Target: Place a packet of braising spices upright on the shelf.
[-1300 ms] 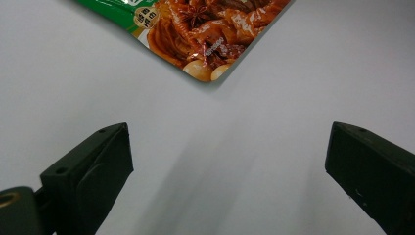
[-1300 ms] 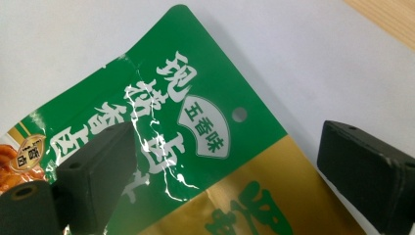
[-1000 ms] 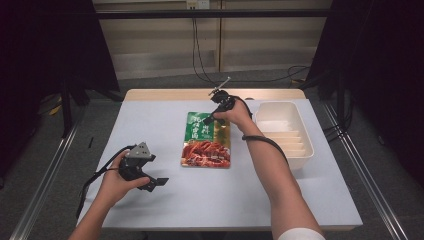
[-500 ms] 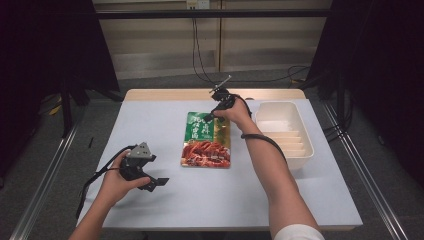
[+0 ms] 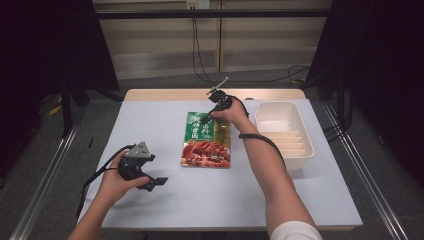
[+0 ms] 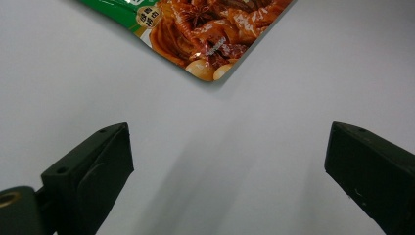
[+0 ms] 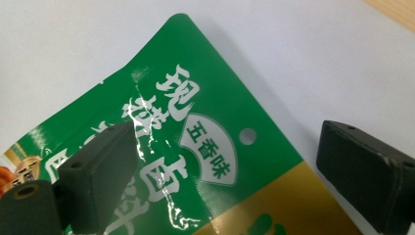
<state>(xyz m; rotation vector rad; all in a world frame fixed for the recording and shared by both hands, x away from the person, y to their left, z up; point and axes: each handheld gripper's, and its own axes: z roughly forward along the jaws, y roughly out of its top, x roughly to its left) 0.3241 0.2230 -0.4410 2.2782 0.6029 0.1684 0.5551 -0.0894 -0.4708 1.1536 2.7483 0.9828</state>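
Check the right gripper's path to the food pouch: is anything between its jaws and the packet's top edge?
Nothing visible blocks it. The right gripper is already over the far end of the food pouch, its open jaws straddling the green top edge near the hang hole. Bare table surrounds that corner; the white tray sits off to the side.

The food pouch on the table carries large white Chinese characters on its green top, partly covered by glare. A small white fan-shaped badge in the middle reads 五香味.
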